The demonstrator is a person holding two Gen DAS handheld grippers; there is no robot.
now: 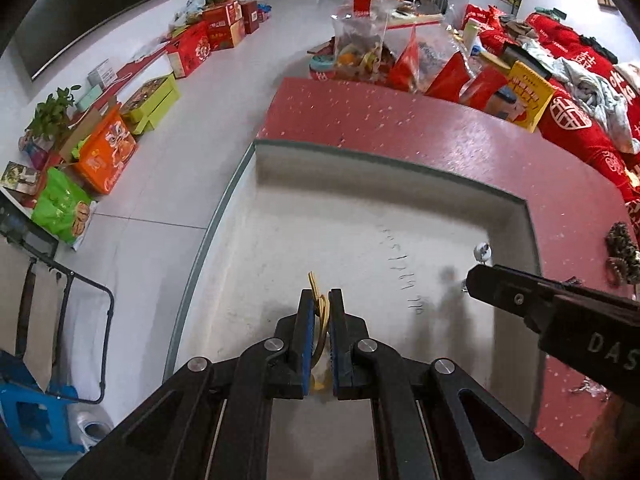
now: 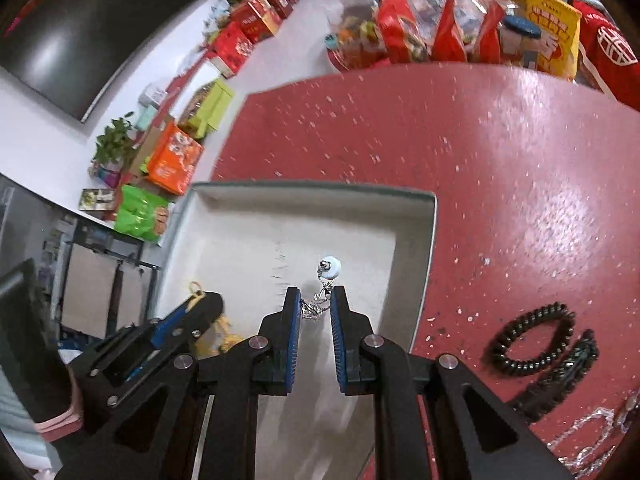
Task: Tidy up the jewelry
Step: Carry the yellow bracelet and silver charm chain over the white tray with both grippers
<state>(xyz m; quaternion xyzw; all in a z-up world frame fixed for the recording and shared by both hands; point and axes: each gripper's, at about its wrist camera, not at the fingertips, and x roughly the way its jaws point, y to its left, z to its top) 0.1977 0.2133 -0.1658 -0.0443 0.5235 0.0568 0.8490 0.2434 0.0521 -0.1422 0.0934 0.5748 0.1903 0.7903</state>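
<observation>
A shallow white box [image 1: 516, 216] [image 2: 430, 232] sits on the red table. My left gripper [image 1: 321, 298] is shut on a yellow cord piece [image 1: 320, 308] over the box floor; it also shows in the right wrist view [image 2: 200, 300]. My right gripper [image 2: 315, 298] hangs over the box with a silver chain and white bead pendant [image 2: 329, 269] between its pads, jaws slightly apart; whether it grips the chain is unclear. The pendant shows in the left wrist view [image 1: 481, 251]. Black bead bracelets [image 2: 532, 340] and a silver chain [image 2: 588, 428] lie on the table to the right.
Red snack bags, a yellow box [image 1: 528, 96] and a plastic bag [image 1: 364, 28] crowd the table's far edge. Red cushions [image 1: 576, 120] lie to the right. Gift boxes [image 1: 108, 156] line the floor at left, by a blue stool [image 1: 32, 412].
</observation>
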